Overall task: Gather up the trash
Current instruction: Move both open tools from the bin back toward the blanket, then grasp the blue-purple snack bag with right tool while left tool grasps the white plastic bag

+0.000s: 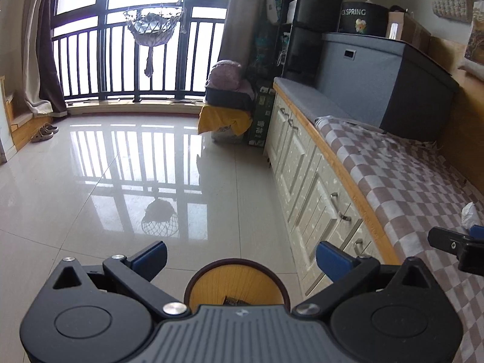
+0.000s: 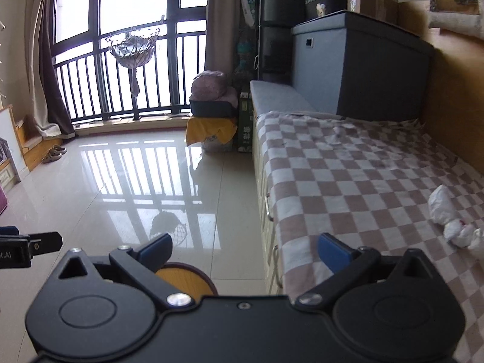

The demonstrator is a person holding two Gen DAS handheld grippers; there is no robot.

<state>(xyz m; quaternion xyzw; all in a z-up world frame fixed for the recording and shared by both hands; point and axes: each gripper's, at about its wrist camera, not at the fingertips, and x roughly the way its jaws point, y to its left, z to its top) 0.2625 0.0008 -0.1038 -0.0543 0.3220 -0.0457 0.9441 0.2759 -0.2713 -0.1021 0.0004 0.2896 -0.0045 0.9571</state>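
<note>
Both tongs, left (image 1: 240,255) and right (image 2: 245,249), gape empty; I'd swing the right toward the tissue (image 2: 450,219) at three o'clock on the bed (image 2: 348,175), closing over its bulk, not the blanket.

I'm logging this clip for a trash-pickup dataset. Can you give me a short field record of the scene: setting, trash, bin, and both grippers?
setting: room with glossy tiled floor and a checked blanket over a bench
trash: crumpled white paper lying on the blanket, to the right
bin: round wooden bin on the floor below the left gripper, something dark inside
left gripper: jaws open, empty
right gripper: jaws open, empty, not touching the paper
</note>
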